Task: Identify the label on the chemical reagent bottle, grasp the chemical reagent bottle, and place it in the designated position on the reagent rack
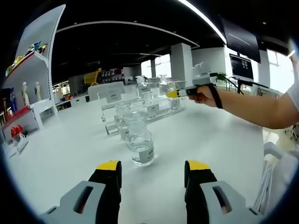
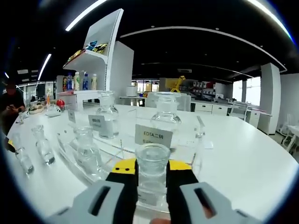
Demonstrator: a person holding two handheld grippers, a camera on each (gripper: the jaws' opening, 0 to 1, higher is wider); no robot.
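In the right gripper view my right gripper (image 2: 152, 170) is shut on a clear glass reagent bottle (image 2: 152, 163), held upright just in front of the clear acrylic reagent rack (image 2: 117, 149). A label reading EDTA (image 2: 153, 136) stands on the rack right behind the bottle. Three bottles sit on the rack (image 2: 164, 116) (image 2: 106, 120) (image 2: 88, 150). In the left gripper view my left gripper (image 1: 153, 168) is open and low over the table, a short way before a clear bottle with a label (image 1: 141, 143). Further back, the right gripper (image 1: 180, 93) is at the rack (image 1: 154, 112), held by a hand.
More bottles stand on the white table behind the near one (image 1: 122, 117) and left of the rack (image 2: 43, 145). A white display shelf with coloured bottles (image 2: 93, 60) rises at the table's far side. A person sits at the far left (image 2: 11, 105). A monitor (image 1: 241, 67) stands beyond the arm.
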